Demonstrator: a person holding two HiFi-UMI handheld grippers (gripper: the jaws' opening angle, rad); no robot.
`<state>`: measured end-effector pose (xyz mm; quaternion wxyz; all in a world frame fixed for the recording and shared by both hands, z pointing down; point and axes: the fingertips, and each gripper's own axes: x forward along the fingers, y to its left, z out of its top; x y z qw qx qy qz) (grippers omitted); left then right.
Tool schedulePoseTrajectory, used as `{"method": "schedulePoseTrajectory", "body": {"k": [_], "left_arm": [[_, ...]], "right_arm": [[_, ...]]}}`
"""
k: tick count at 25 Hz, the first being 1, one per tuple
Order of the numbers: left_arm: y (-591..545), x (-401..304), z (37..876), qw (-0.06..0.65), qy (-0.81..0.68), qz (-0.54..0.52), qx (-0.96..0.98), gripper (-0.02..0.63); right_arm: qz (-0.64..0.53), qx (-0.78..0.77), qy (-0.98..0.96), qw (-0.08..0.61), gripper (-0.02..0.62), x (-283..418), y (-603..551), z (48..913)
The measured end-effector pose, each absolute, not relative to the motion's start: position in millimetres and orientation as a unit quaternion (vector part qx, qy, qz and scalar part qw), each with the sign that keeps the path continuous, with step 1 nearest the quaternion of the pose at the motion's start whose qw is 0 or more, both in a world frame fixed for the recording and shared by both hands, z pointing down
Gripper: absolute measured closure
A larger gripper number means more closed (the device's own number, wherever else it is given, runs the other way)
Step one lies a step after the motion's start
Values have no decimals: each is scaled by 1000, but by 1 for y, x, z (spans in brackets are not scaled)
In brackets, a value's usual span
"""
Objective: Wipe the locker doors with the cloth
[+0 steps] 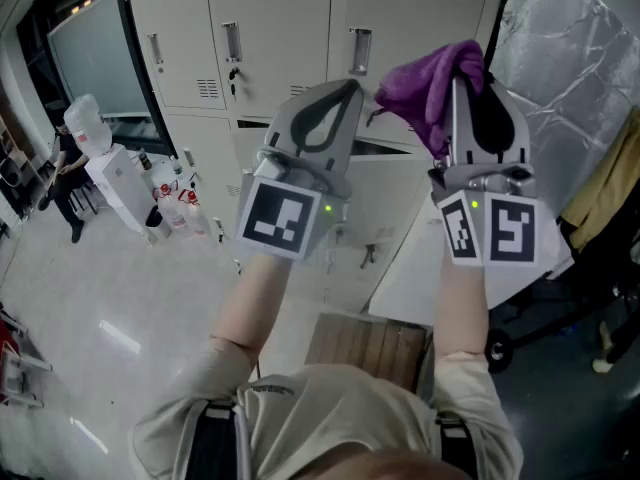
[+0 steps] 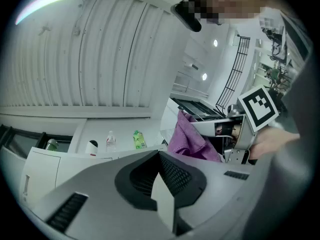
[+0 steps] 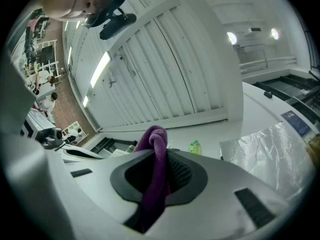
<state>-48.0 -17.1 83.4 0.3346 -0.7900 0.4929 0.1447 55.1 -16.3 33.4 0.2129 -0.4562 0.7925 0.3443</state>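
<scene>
- We are holding the right gripper (image 1: 468,76) up, and its jaws are pinching a purple cloth (image 1: 432,86) tight between them.
- The cloth is sticking up in a fold past the jaw tips and is hanging down the slot between the pads (image 3: 181,173).
- We are holding the left gripper (image 1: 338,93) just beside it, with its jaws pressing together on nothing.
- Both grippers are pointing at the cream locker doors (image 1: 270,28). We cannot tell whether the cloth is touching a door.
- A green bottle (image 2: 138,140) is standing on top of the lockers.
- A crinkled foil sheet (image 1: 560,78) is hanging to the right.
- A water dispenser (image 1: 112,173) is standing far left, with a person (image 1: 66,173) walking near it.
</scene>
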Motion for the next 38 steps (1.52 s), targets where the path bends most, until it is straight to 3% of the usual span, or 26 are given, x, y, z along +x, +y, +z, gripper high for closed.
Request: {"method": "schedulePoseTrajectory", "body": {"k": [25,38], "left_arm": [[-12,-6,88,337,505,142,-782,606],[-45,-19,80,349,509,137,-775,606]], "right_arm": [[326,-435,806,234,549,103,-21,38],[332,-411,816,233,549,72,-63,32]]}}
